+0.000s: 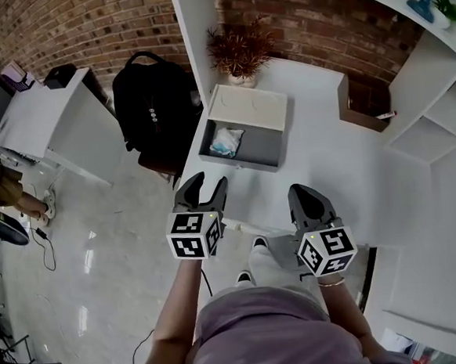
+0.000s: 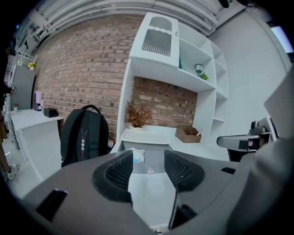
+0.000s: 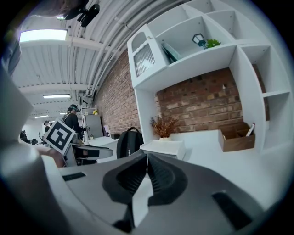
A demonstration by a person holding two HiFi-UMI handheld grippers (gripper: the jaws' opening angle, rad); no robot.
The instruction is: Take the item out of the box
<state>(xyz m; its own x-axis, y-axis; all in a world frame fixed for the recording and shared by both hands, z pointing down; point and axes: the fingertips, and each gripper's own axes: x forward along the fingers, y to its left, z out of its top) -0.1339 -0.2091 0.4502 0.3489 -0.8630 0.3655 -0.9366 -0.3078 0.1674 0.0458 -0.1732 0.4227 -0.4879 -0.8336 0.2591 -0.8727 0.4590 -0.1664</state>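
Observation:
An open grey box (image 1: 263, 147) with a raised white lid (image 1: 248, 107) stands on the white desk (image 1: 329, 169). A crumpled white and blue item (image 1: 226, 142) lies in the box's left part. In the left gripper view the same item (image 2: 137, 155) shows past the jaws, inside the box (image 2: 154, 161). My left gripper (image 1: 203, 189) hovers at the desk's near edge, short of the box, open with nothing between its jaws (image 2: 148, 170). My right gripper (image 1: 303, 197) is beside it, right of the box, shut and empty (image 3: 146, 170).
A black backpack (image 1: 153, 101) rests on a chair left of the desk. A dried plant in a pot (image 1: 240, 54) stands behind the box. A brown cardboard tray (image 1: 363, 104) sits at the back right. White shelves (image 1: 435, 122) rise on the right.

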